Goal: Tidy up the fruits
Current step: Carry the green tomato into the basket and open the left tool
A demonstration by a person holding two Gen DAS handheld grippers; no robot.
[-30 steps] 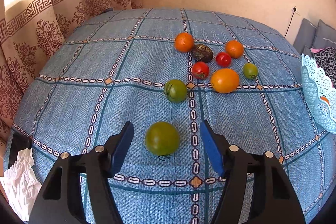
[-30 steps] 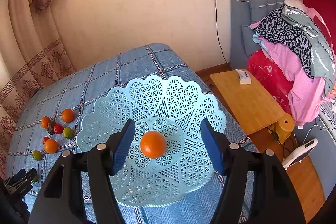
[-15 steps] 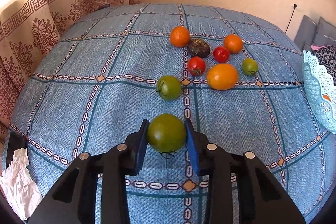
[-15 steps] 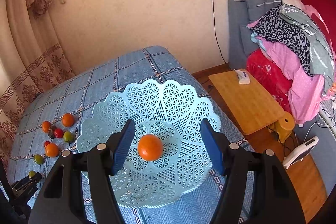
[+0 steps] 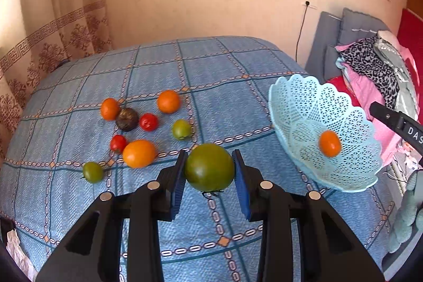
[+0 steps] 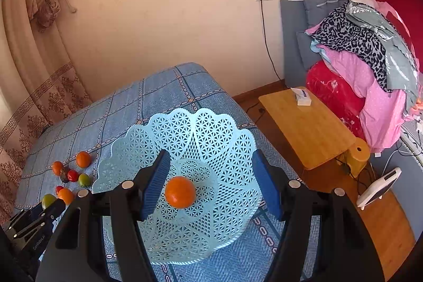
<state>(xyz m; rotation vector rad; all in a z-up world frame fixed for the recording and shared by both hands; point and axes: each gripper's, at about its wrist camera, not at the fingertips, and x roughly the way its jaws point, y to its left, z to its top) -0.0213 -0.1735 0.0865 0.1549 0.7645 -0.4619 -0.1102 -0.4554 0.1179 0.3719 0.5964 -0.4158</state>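
Since a second ago the left gripper [image 5: 209, 171] has gone from straddling the big green tomato [image 5: 209, 167] with jaws wide to clamped on it, lifted clear of the blue checked bedspread [image 5: 164, 65] and swung toward the lattice basket [image 5: 298, 99]. Blue pads [image 5: 241, 176] sit on the tomato's widest part, stem end down: right place to hold, it's round and smooth and would likely squirt out if gripped higher or lower. Looks firm, unripe, moderately heavy; skin probably bruises if squeezed hard, so light clamp and a low release. Right gripper [image 6: 208, 179] hangs over the basket with jaws wide, holding nothing; one orange [image 6: 180, 192] sits in the basket's centre. Left on the bedspread, well apart from the basket: three more oranges, two red tomatoes, two small green ones, one dark fruit. Basket rim is tilted up toward the left gripper, so the drop should clear it.
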